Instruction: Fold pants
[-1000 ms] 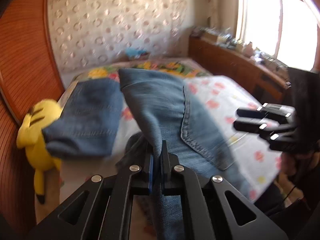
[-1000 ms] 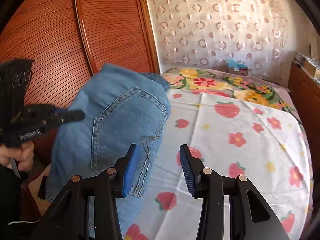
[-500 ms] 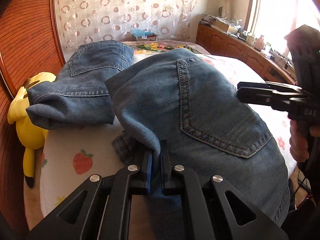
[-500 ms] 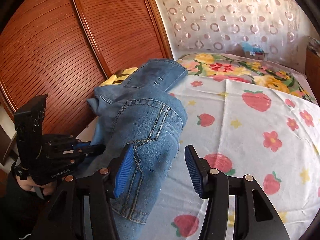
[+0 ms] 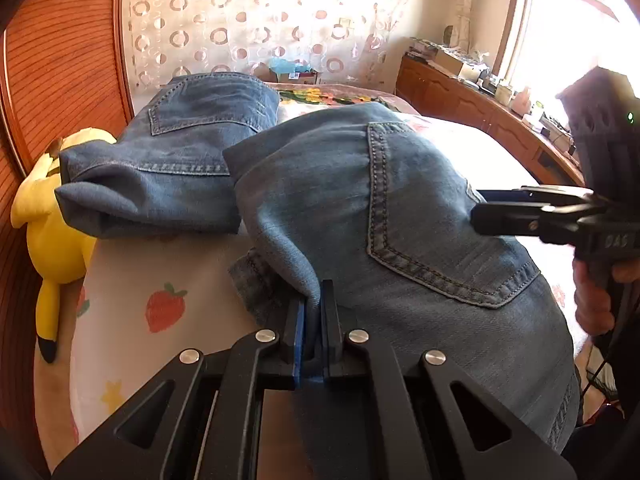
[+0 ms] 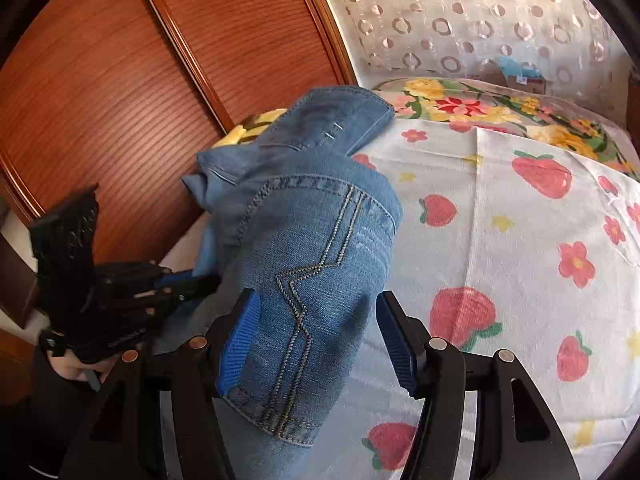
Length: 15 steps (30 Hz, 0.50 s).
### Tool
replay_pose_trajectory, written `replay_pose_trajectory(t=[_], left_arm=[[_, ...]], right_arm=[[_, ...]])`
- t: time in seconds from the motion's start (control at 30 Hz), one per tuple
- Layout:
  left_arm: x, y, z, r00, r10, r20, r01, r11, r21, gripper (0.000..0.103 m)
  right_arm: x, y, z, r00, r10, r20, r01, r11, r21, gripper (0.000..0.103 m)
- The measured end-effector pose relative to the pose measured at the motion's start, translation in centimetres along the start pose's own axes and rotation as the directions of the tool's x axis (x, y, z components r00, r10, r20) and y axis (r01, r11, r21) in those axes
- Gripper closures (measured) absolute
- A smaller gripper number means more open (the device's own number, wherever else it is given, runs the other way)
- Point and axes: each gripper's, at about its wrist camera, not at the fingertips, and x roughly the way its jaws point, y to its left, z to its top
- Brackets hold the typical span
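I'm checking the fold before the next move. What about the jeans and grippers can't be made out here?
- Left wrist view: the jeans run past the bottom edge; their legs are unseen.
- Left gripper: the pinched layers are hidden between the fingers.
- Right gripper: whether its open pads touch the denim is unclear.

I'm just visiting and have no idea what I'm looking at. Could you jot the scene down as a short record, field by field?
activity: folding a pair of jeans on a bed
left gripper: shut, pinching a fold of the jeans
right gripper: open, a fold of the jeans between its fingers
jeans: bunched near the bed's edge, back pocket facing up
bed cover: white with strawberries and flowers
beside the bed: yellow plush toy, wooden wardrobe
background: curtain with rings, bright window
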Motion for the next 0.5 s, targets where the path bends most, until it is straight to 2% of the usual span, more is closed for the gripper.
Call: replay_pose_trajectory(t=[0.07, 0.17, 0.37, 0.4, 0.5], left_arm=[[0.1, 0.2, -0.1, 1.0, -0.005, -0.003, 0.005, 1.0, -0.007, 0.096], [0.4, 0.3, -0.2, 1.0, -0.006, -0.01, 0.006, 1.0, -0.004, 0.096], [0.6, 0.5, -0.2, 1.0, -0.003, -0.008, 0.003, 1.0, -0.009, 0.096], [0.6, 0.6, -0.2, 1.0, -0.005, -0.006, 0.005, 1.0, -0.012, 0.097], [0.5, 0.6, -0.3, 1.0, -0.009, -0.001, 0.009, 1.0, -0.011, 0.098]], right_arm=[[0.9, -0.7, -0.1, 1.0, 0.002, -0.017, -0.001, 1.0, 0.025, 0.037], [1.8, -1.5, -0.6, 0.999, 0.021, -0.048, -0.018, 0.999, 0.048, 0.037], [2.3, -2.0, -0.8, 0.997, 0.051, -0.049, -0.048, 0.997, 0.058, 0.037], [2.4, -2.1, -0.9, 0.997, 0.063, -0.052, -0.06, 0.996, 0.066, 0.04], [2.4, -2.4, -1.0, 0.992, 0.115, -0.054, -0.109, 0.99, 0.093, 0.059]])
